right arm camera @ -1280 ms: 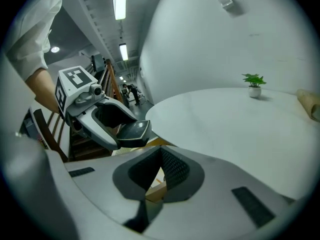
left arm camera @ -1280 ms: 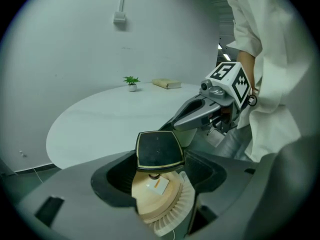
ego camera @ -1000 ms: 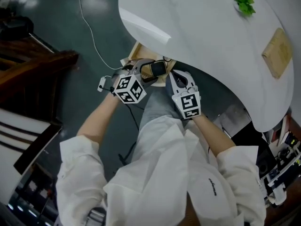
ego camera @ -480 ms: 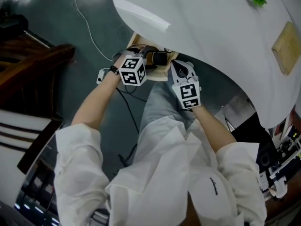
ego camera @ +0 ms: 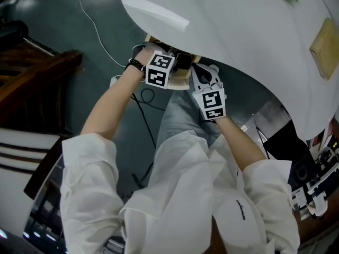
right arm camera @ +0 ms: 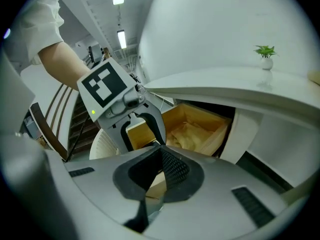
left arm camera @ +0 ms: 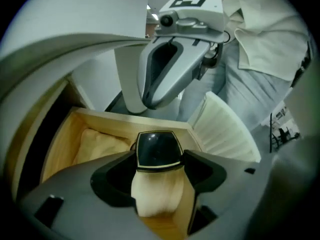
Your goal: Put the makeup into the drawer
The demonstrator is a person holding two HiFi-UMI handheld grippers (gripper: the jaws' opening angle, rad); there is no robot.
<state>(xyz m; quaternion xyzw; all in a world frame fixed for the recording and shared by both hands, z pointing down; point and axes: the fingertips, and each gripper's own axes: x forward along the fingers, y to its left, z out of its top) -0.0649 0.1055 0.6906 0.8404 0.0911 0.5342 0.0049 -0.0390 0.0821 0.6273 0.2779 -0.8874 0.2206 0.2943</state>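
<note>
A black compact with a gold rim [left arm camera: 156, 149] sits between the jaws of my left gripper [left arm camera: 156, 158], which is shut on it. The compact hangs over the open wooden drawer [left arm camera: 75, 134] under the white table, just inside its near wall. In the head view the left gripper [ego camera: 177, 62] covers most of the compact and the drawer [ego camera: 180, 84]. A beige cloth [left arm camera: 100, 141] lies in the drawer. My right gripper [ego camera: 200, 74] is beside the drawer's front corner, its jaws together [right arm camera: 159, 171] with nothing in them.
The white round table [ego camera: 238, 30] overhangs the drawer, with a small plant [right arm camera: 265, 51] and a wooden board [ego camera: 324, 41] on top. A white ribbed object [left arm camera: 225, 129] stands by the drawer. A cable [ego camera: 90, 25] lies on the floor; dark wooden furniture [ego camera: 37, 73] is at left.
My left gripper has rolled and sunk toward the drawer with the compact. The right gripper has also come down a little beside it.
</note>
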